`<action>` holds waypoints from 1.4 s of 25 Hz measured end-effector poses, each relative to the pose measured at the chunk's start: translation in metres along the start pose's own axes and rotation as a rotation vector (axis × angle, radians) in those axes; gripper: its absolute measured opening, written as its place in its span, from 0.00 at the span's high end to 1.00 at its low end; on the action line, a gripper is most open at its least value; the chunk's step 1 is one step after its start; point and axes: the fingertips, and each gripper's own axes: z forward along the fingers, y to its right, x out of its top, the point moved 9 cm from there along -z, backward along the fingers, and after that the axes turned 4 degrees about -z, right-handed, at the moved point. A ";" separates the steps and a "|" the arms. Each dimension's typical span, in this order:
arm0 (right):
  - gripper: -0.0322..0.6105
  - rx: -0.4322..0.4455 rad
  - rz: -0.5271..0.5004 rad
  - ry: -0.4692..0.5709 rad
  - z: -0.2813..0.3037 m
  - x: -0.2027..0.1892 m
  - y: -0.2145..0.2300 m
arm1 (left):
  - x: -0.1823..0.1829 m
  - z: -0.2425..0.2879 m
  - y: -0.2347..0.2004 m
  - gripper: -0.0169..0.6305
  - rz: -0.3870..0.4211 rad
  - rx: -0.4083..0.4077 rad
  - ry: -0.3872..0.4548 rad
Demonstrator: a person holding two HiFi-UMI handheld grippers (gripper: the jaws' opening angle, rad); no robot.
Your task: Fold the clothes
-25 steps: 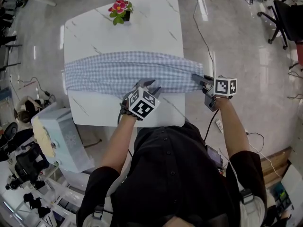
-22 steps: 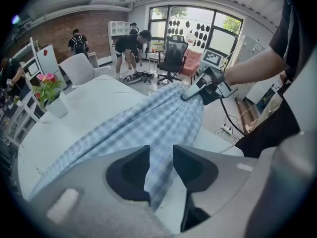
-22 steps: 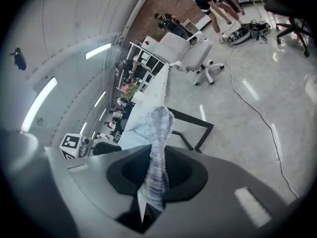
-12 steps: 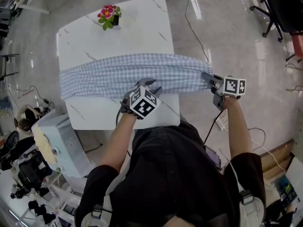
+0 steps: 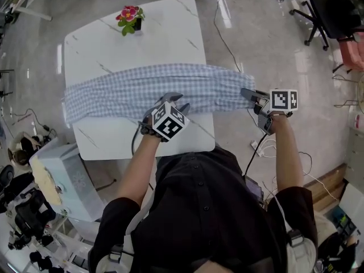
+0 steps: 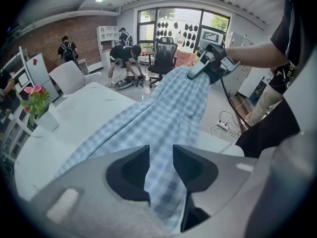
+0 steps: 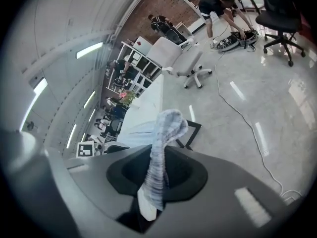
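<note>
A long blue-and-white checked cloth (image 5: 142, 90) lies stretched across the white marble table (image 5: 159, 33), its left end hanging over the table's left edge. My left gripper (image 5: 177, 101) sits at the cloth's near edge, about mid-table. In the left gripper view the cloth (image 6: 168, 113) fills the gap of my left gripper (image 6: 161, 162), which is shut on it. My right gripper (image 5: 247, 94) holds the cloth's right end in the air beyond the table's right edge. Its own view shows the bunched cloth (image 7: 166, 128) pinched in my right gripper (image 7: 157, 175).
A small pot of pink flowers (image 5: 129, 17) stands at the table's far left corner. Cables (image 5: 227, 33) and a power strip (image 5: 256, 147) lie on the floor to the right. An office chair (image 5: 324, 10) is far right. A white box and cluttered gear (image 5: 57, 175) sit near left.
My right gripper has moved rightward and up with the cloth's end, drawing the cloth tauter past the table edge. The left gripper has stayed on the near edge.
</note>
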 end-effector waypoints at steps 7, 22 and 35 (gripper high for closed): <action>0.83 0.079 -0.009 0.052 0.028 0.005 -0.098 | -0.028 -0.043 -0.020 0.73 0.012 -0.003 0.050; 0.83 0.099 -0.146 0.012 0.213 -0.008 -0.301 | -0.188 -0.159 -0.142 0.73 -0.112 0.079 0.018; 0.83 0.059 -0.187 -0.057 0.341 -0.023 -0.388 | -0.279 -0.218 -0.195 0.73 -0.181 0.104 0.027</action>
